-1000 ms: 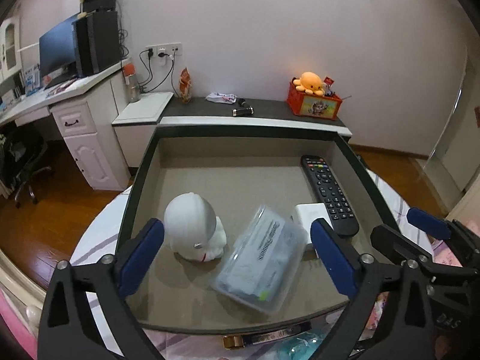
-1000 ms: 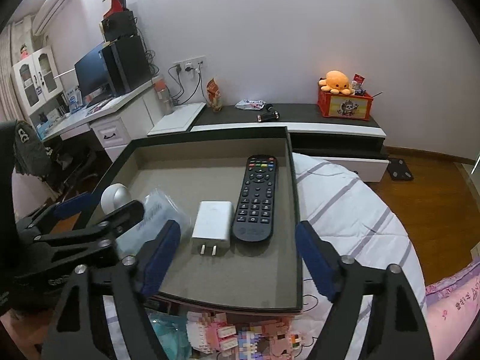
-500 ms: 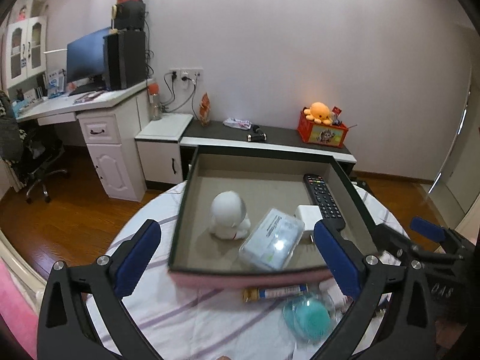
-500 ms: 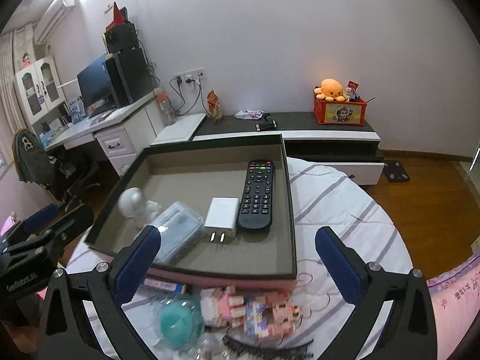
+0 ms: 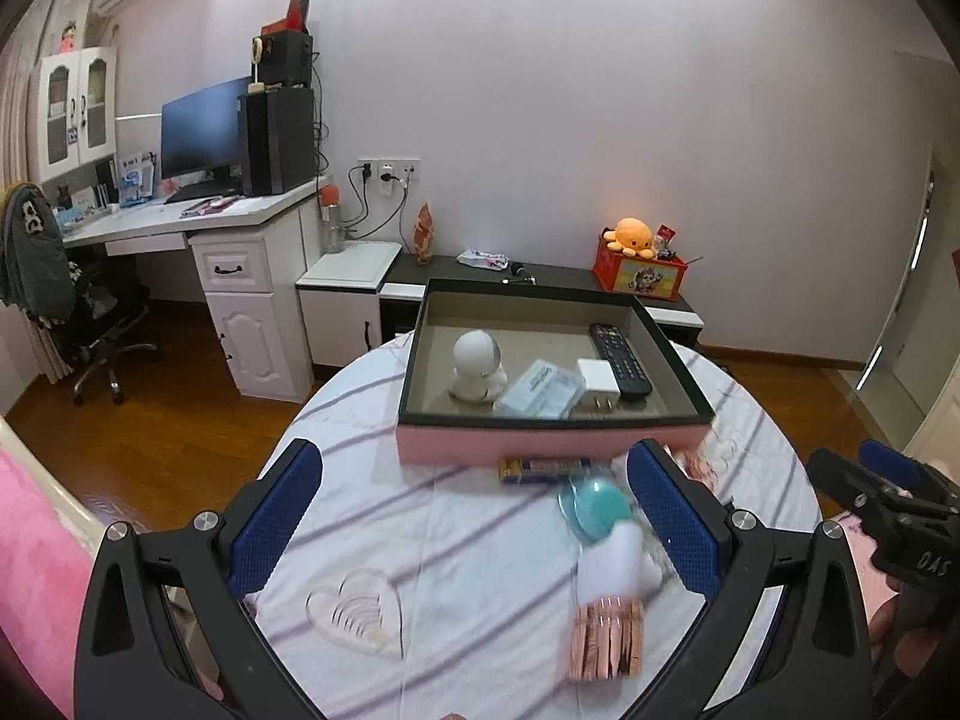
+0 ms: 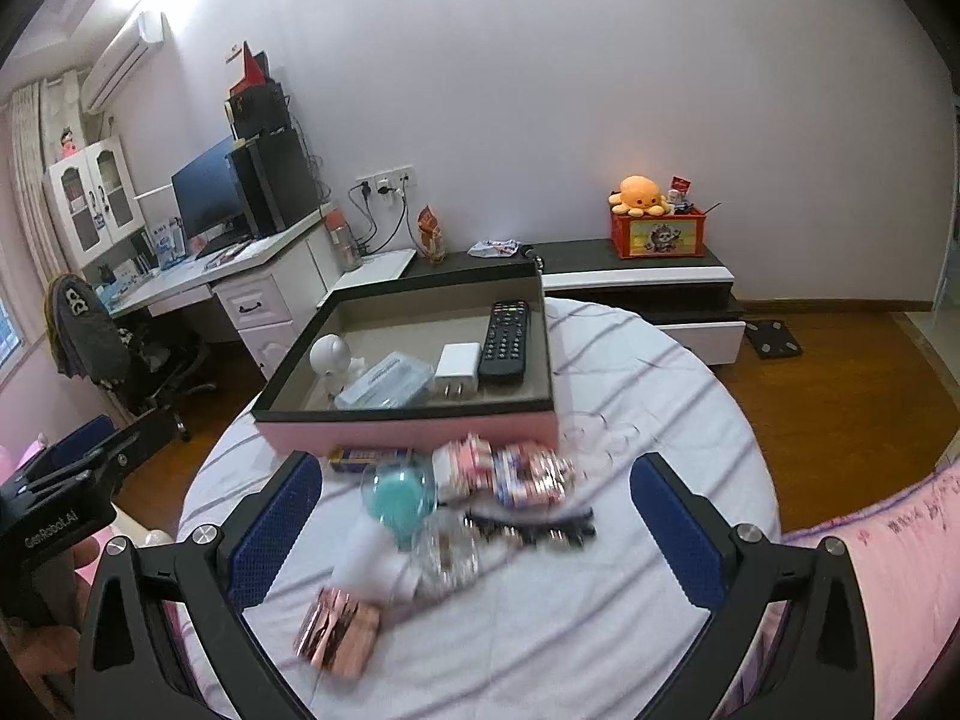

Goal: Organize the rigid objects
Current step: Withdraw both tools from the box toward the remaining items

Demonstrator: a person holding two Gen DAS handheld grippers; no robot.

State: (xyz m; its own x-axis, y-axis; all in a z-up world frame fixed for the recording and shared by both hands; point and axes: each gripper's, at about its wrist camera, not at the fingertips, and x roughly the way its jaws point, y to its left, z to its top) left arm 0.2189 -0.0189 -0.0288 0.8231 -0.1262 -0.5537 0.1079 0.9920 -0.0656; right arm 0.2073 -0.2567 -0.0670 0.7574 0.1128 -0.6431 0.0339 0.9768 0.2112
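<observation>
A pink-sided tray stands on the round table. In it are a white round figure, a clear plastic case, a white charger and a black remote. In front of the tray lie a battery pack, a teal round item, a pink brick toy, a black hair clip and a rose-gold item. My left gripper and right gripper are both open, empty, pulled back above the table.
A clear heart-shaped dish lies near the table's front left. A white desk with a monitor and an office chair stand at the left. A low cabinet with an orange plush toy lines the far wall.
Both grippers have drawn back and up from the tray. The loose items on the table in front of the tray have come into view. The tray's contents have not moved.
</observation>
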